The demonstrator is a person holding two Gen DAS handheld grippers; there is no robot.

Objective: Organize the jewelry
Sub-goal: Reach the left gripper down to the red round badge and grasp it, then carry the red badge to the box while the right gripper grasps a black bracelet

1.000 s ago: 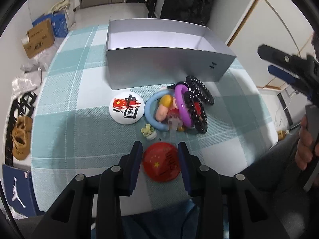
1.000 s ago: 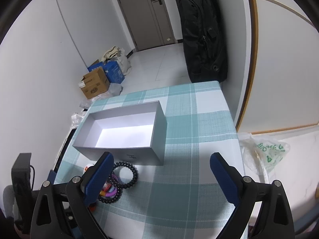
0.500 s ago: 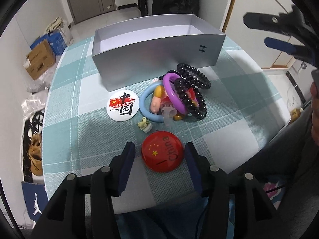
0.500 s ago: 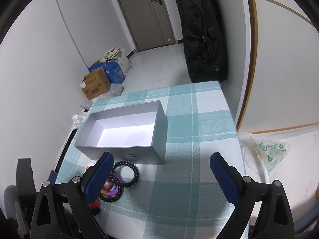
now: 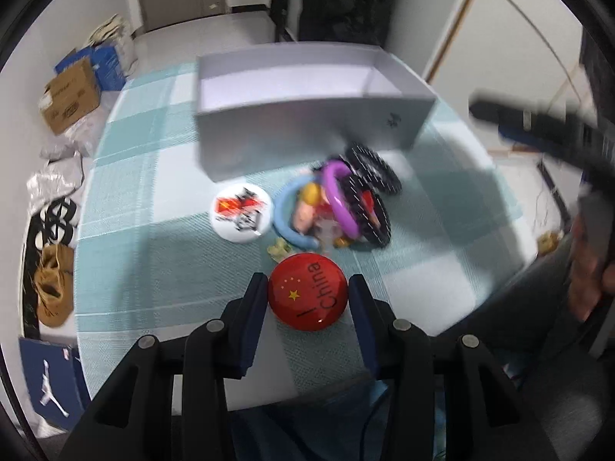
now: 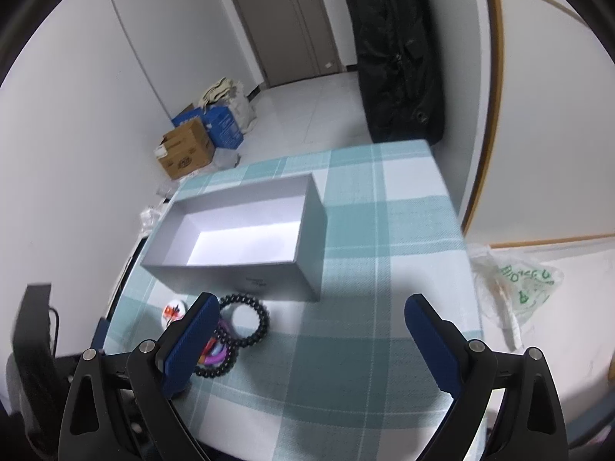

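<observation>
My left gripper [image 5: 307, 294] is shut on a round red badge [image 5: 307, 296] with yellow stars and the word China, held near the table's front edge. Beyond it lie a white badge [image 5: 241, 214], a small yellow flower piece [image 5: 280, 249], and a pile with a blue ring [image 5: 286, 219], a purple ring [image 5: 338, 199] and black bead bracelets [image 5: 371, 192]. An open grey box [image 5: 307, 115] stands behind them, empty inside [image 6: 246, 238]. My right gripper [image 6: 311, 326] is open and empty above the table, right of the bracelets [image 6: 246, 320].
The table has a teal and white plaid cloth [image 6: 384, 230]. Cardboard boxes [image 6: 186, 150] and bags sit on the floor at left. A black bag [image 6: 396, 50] leans on the far wall. A plastic bag [image 6: 515, 288] lies on the floor at right.
My left gripper has closed its fingers onto the red badge and the view has shifted with blur. The right gripper has barely moved and stays open.
</observation>
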